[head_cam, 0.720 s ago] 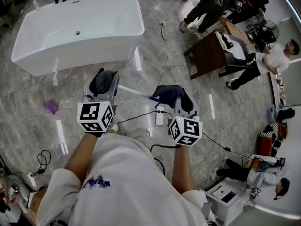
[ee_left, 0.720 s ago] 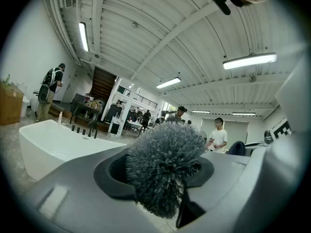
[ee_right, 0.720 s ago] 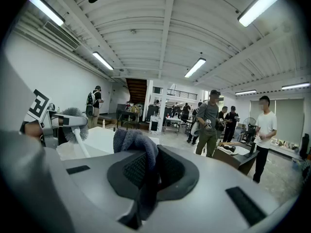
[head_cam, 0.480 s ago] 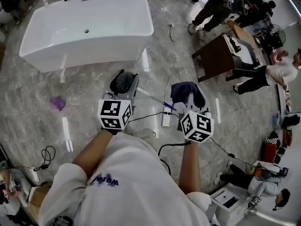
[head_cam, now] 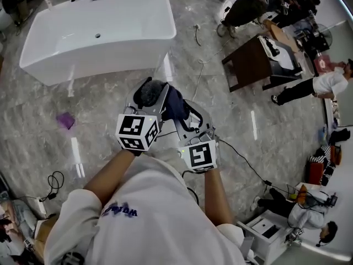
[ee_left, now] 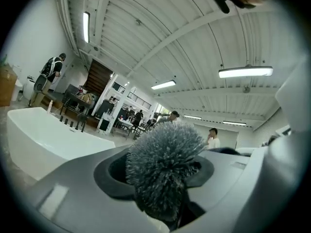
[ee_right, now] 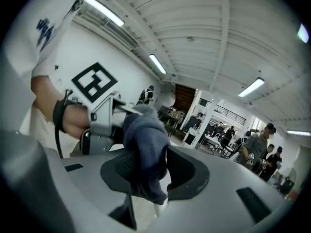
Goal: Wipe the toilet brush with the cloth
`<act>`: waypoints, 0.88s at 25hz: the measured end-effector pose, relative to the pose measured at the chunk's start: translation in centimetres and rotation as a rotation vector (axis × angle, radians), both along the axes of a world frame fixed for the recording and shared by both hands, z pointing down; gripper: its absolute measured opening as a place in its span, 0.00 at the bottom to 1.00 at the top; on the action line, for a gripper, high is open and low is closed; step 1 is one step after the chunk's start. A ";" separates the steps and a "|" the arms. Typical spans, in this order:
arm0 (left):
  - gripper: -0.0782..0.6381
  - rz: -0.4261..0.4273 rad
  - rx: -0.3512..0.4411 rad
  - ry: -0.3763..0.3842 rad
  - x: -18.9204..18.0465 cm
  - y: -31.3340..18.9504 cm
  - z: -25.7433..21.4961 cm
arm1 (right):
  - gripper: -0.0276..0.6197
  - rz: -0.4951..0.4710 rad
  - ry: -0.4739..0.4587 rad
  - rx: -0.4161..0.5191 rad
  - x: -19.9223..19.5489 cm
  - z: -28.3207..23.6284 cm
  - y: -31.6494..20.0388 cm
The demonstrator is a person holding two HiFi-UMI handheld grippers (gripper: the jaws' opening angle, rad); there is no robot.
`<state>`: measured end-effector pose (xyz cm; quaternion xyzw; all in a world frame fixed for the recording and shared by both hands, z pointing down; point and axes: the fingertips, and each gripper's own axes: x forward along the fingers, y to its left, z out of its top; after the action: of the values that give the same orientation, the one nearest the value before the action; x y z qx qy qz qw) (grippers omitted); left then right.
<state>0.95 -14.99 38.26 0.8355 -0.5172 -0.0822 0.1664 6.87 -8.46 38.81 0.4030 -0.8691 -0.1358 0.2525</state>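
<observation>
Swung my right gripper (ee_right: 151, 176) in from well apart, fingers clamped on the crumpled dark blue cloth (ee_right: 143, 144). Cloth sat just beside the fingers of my left gripper (head_cam: 148, 94), which gripped the grey-bristled toilet brush (ee_left: 163, 154). Contact looked made; wiping could begin

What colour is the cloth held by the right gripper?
Dark blue; the cloth shows best in the right gripper view.

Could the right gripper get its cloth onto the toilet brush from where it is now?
Probably yes. The right gripper, shut on the cloth, sits right beside the bristly end of the toilet brush held in the left gripper. Nothing stands between them. Whether they already touch is unclear.
</observation>
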 end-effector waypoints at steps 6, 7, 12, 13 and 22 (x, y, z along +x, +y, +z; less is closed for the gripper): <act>0.41 0.050 0.023 0.027 0.8 1.1 -0.1 | 0.38 -0.010 0.170 -0.026 0.2 2.9 0.0; 0.41 0.058 0.031 0.032 1.1 1.3 -0.3 | 0.32 -0.004 0.199 -0.032 0.3 3.3 -0.3; 0.41 0.069 0.067 0.007 1.4 1.8 -0.8 | 0.20 0.008 0.317 -0.001 0.4 4.7 -0.2; 0.41 0.068 0.068 0.003 1.4 1.9 -0.8 | 0.20 0.010 0.333 0.018 0.2 4.8 -0.1; 0.40 0.039 0.056 0.007 0.2 1.3 -0.1 | 0.25 0.052 0.298 0.177 -1.5 2.1 0.9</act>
<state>1.10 -13.65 38.12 0.8495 -0.4977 -0.0964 0.1465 5.39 -7.55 40.94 0.4216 -0.7959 -0.2635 0.3455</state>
